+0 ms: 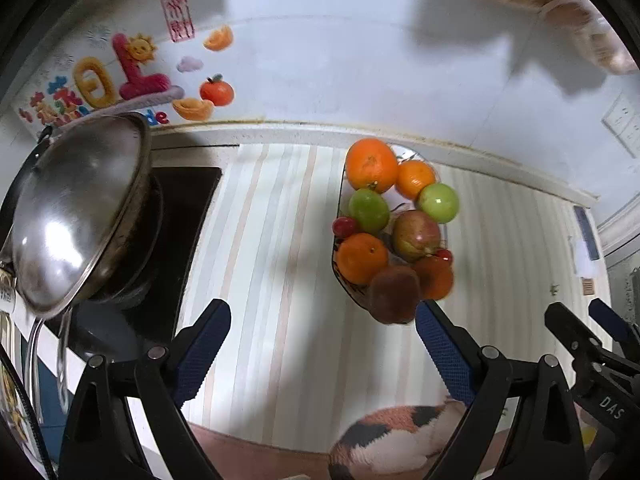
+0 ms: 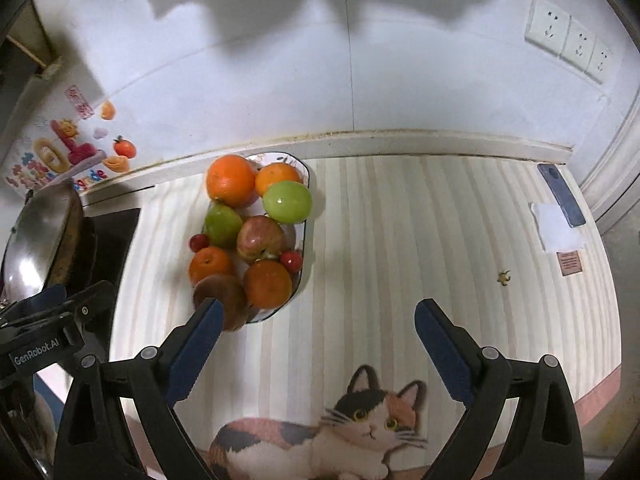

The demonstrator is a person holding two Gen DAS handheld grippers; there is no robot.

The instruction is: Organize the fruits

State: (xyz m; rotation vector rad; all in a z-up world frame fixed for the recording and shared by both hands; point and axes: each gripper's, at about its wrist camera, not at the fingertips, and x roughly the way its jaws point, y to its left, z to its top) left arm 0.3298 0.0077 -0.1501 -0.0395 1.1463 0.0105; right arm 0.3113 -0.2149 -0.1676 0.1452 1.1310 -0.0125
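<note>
1. Your left gripper (image 1: pixel 322 328), black with blue ribbed pads, stands wide apart with nothing between its fingers; only striped mat shows in the gap.
2. Your right gripper (image 2: pixel 318 330) is likewise spread wide and empty-handed, hanging above the mat just right of the plate.
3. The oblong white ceramic plate with a dark rim (image 2: pixel 305 216) sits on the pale striped table mat (image 2: pixel 420 240), its far end near the wall's edge strip.
4. On the plate: a large orange (image 2: pixel 231 180) at the far end, a bright green apple (image 2: pixel 287 201) beside it, a red-green apple (image 2: pixel 261 239) in the middle, a brown fruit (image 2: pixel 218 292) at the near end, two small red fruits (image 2: pixel 291 260) at the edges.
5. Left of the plate, well apart, a steel wok (image 1: pixel 76 208) rests tilted on the black hob.
6. Right of the plate, well apart, a dark phone (image 2: pixel 562 196) lies near the mat's far corner.
</note>
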